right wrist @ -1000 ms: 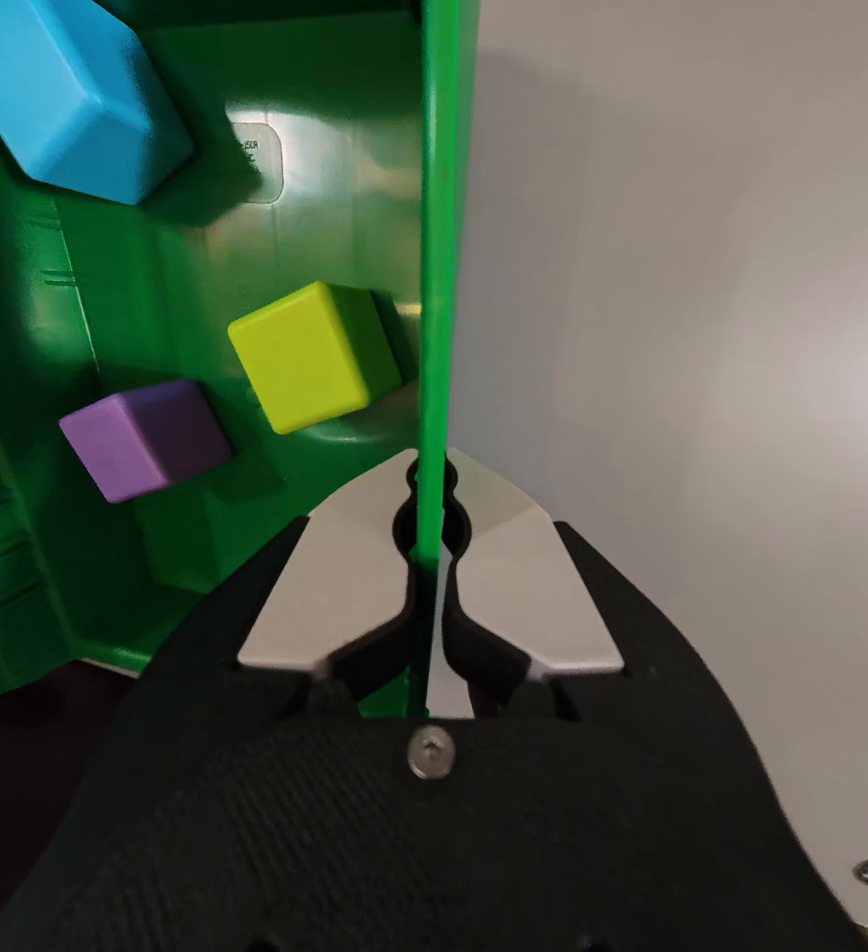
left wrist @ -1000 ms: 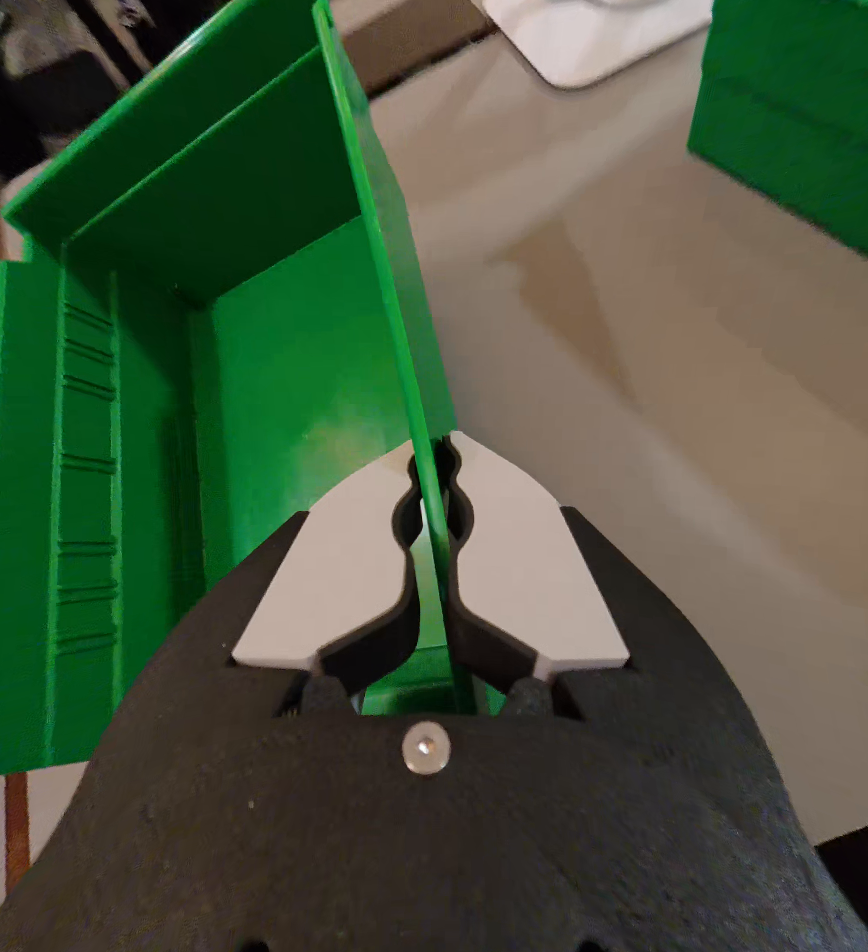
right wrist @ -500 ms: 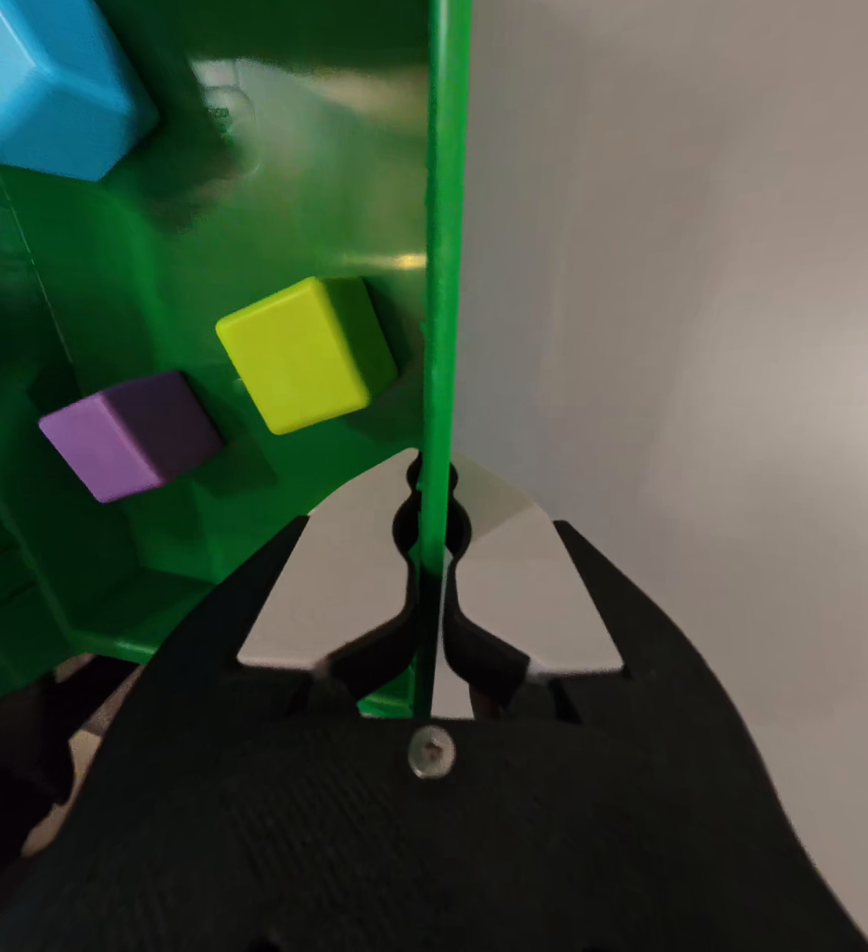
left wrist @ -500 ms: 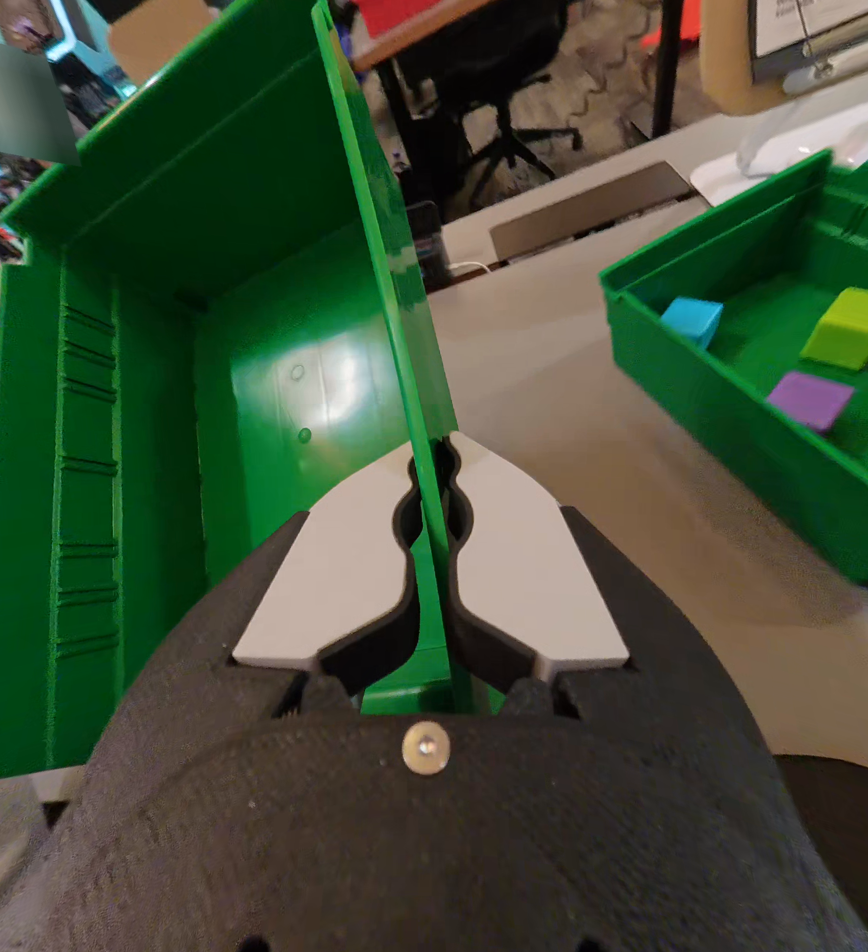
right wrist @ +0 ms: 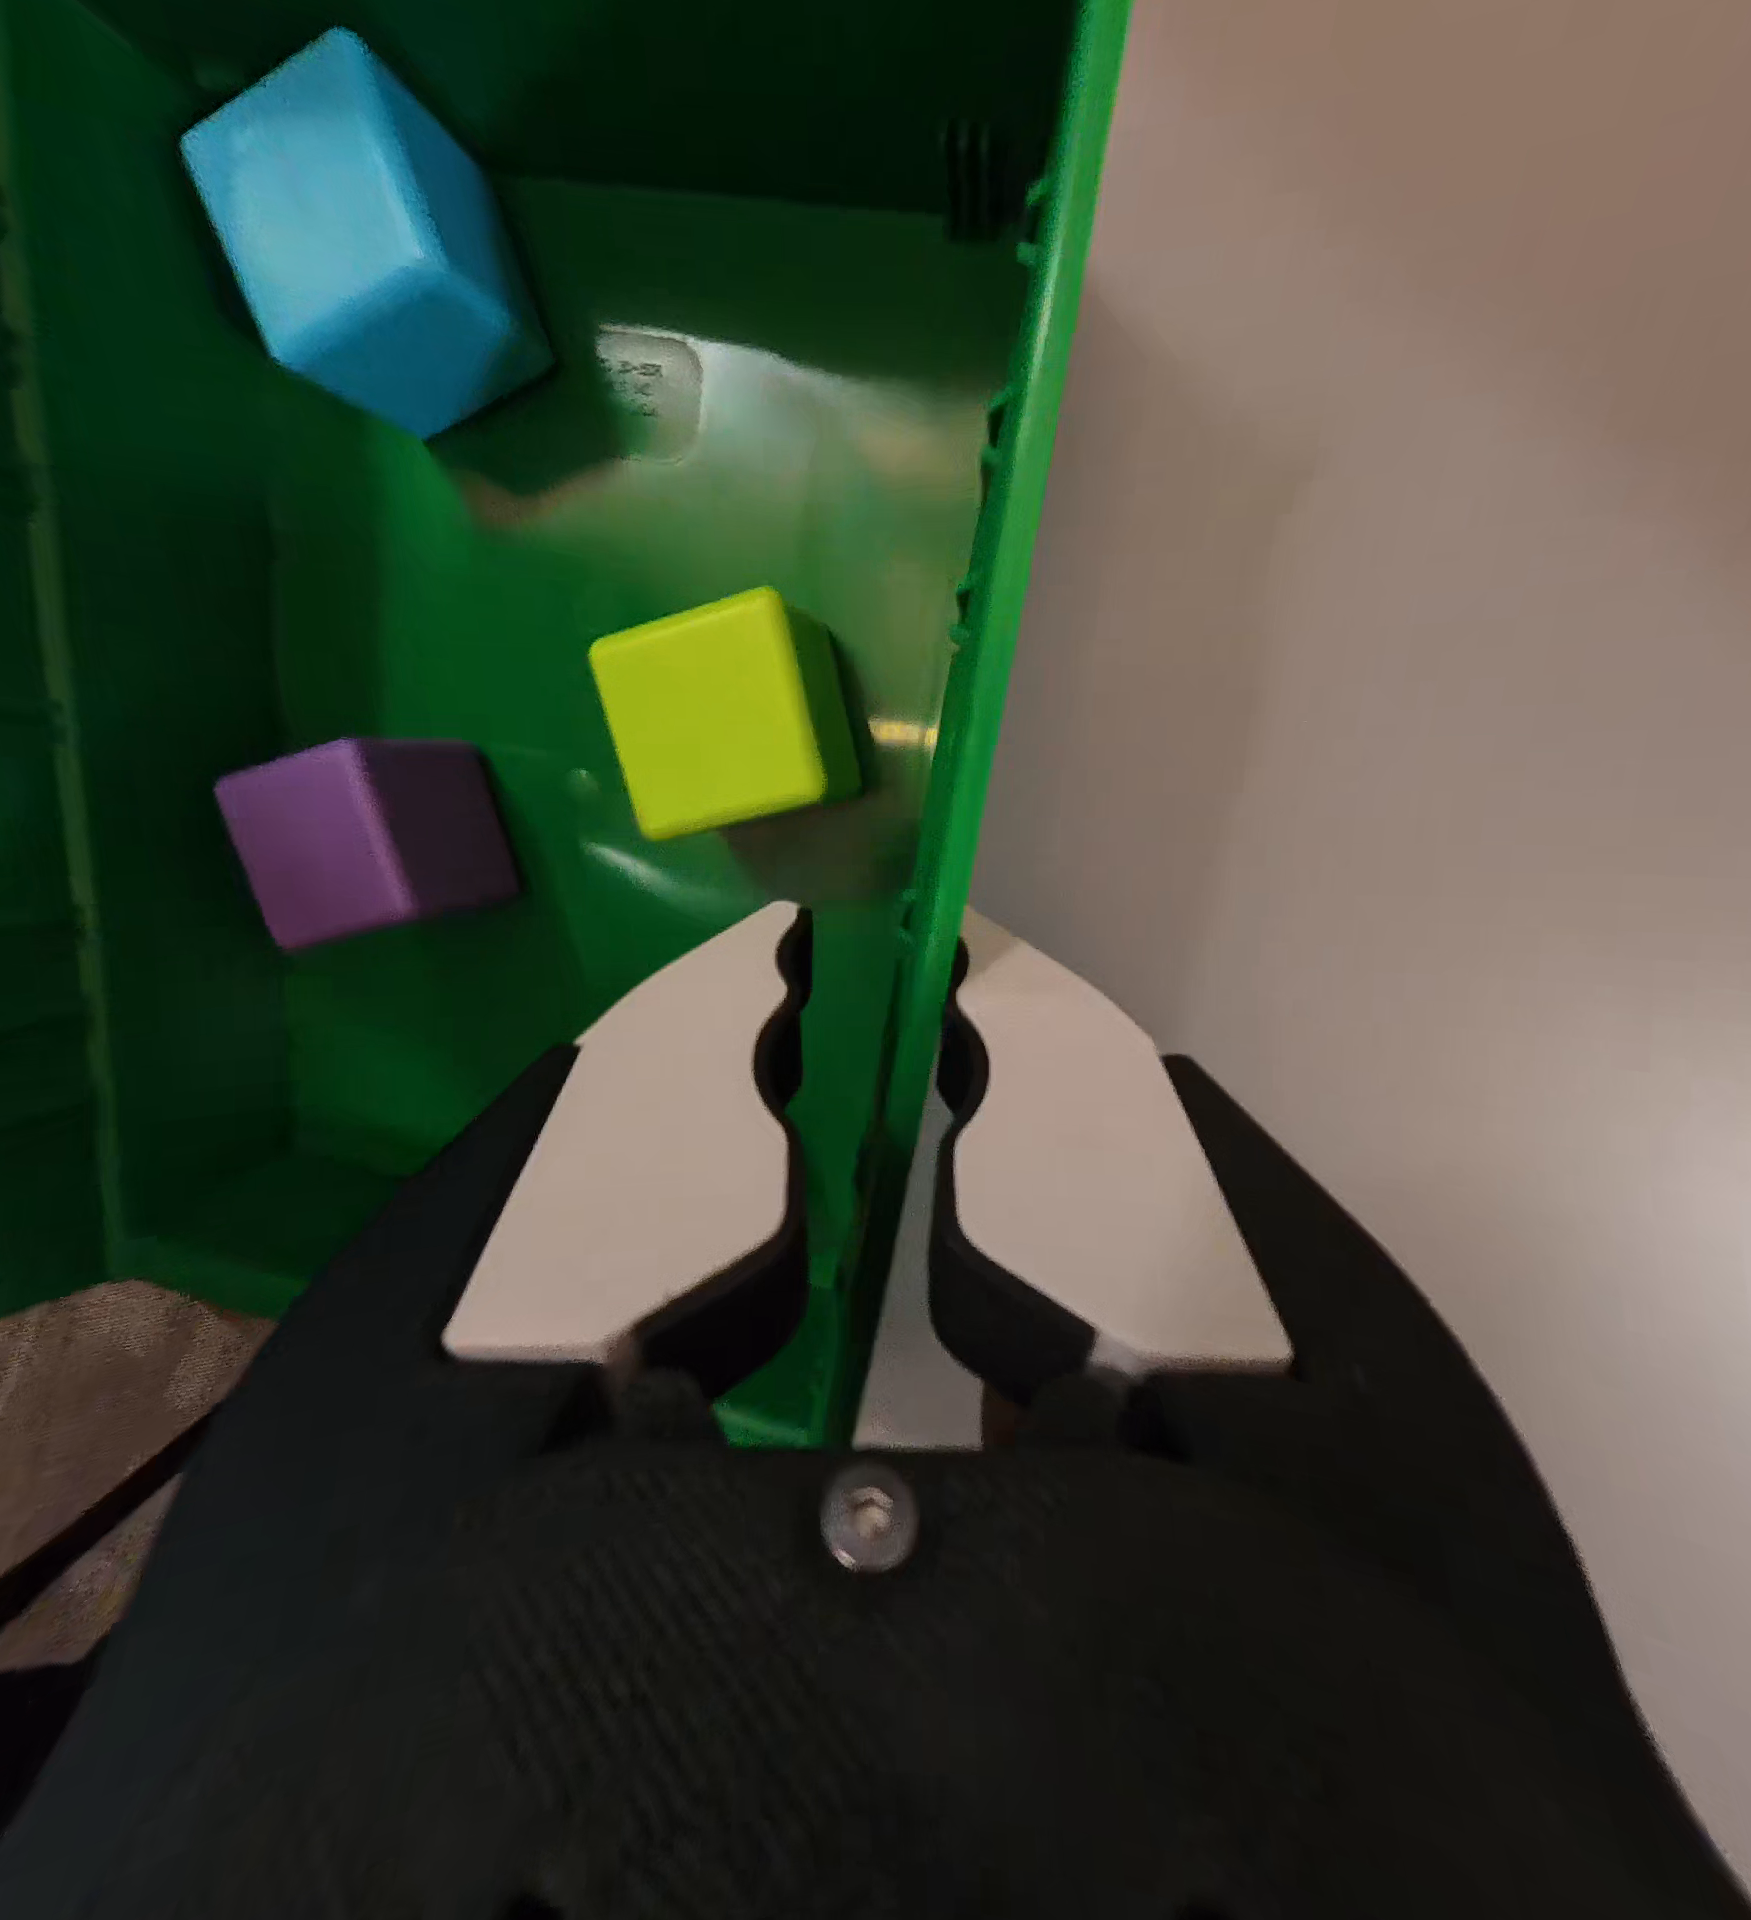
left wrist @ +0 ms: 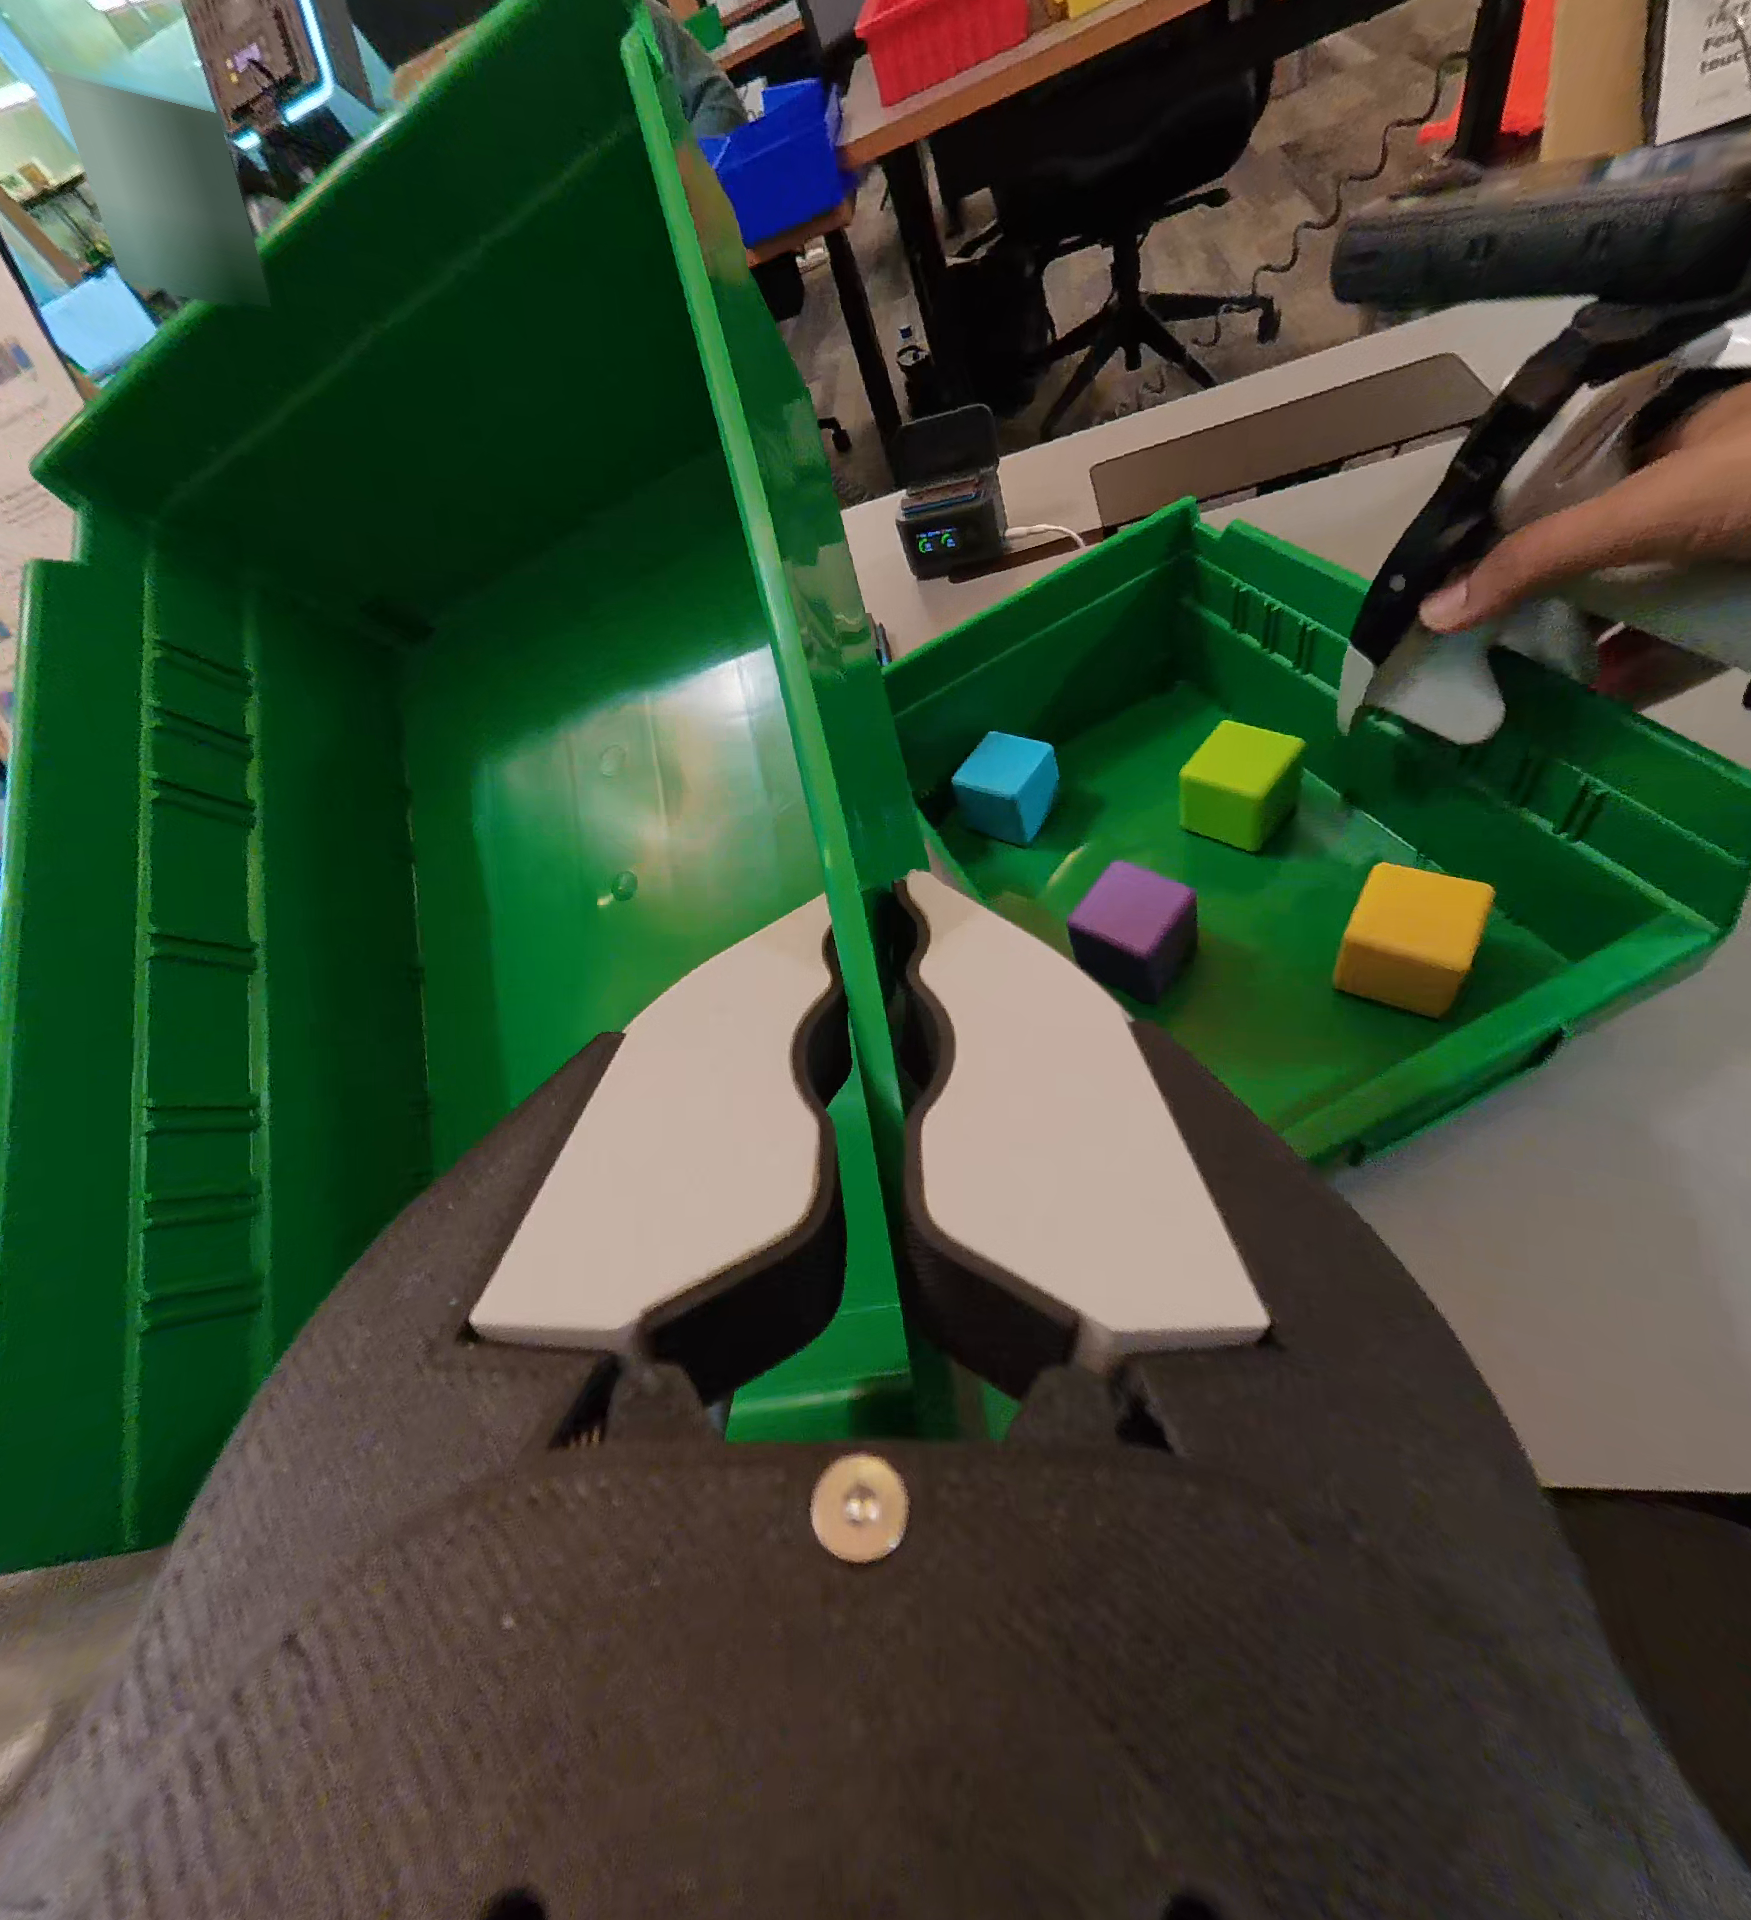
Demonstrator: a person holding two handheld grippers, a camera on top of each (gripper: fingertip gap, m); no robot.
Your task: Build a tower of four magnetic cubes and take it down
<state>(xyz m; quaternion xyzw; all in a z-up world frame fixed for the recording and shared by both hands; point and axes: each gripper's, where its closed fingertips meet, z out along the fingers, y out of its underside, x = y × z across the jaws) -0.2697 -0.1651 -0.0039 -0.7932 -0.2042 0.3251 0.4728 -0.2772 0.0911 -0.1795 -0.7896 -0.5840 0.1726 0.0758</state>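
My left gripper (left wrist: pixel 876 894) is shut on the side wall of an empty green bin (left wrist: pixel 331 727) and holds it off the table, its open top facing me. A second green bin (left wrist: pixel 1473 1081) sits on the table to the right. It holds a blue cube (left wrist: pixel 1004 784), a lime cube (left wrist: pixel 1240 781), a purple cube (left wrist: pixel 1131 925) and an orange cube (left wrist: pixel 1411 935). My right gripper (right wrist: pixel 876 925) is open, and that bin's wall (right wrist: pixel 1037 468) stands between its jaws. It also shows in the left wrist view (left wrist: pixel 1411 707), held by a hand (left wrist: pixel 1629 520).
The grey table (left wrist: pixel 1577 1299) extends right of and behind the second bin. A small black device with a lit screen (left wrist: pixel 949 520) stands at the back. Beyond the table are an office chair (left wrist: pixel 1110 208), a blue bin (left wrist: pixel 777 156) and a red bin (left wrist: pixel 944 42). The gap from one gripper's tips to the other's is roughly 30 centimetres.
My right gripper's jaws have opened off the bin wall they were clamping. My left gripper has lifted and tilted up with the empty bin, which brings the bin with the cubes into view.
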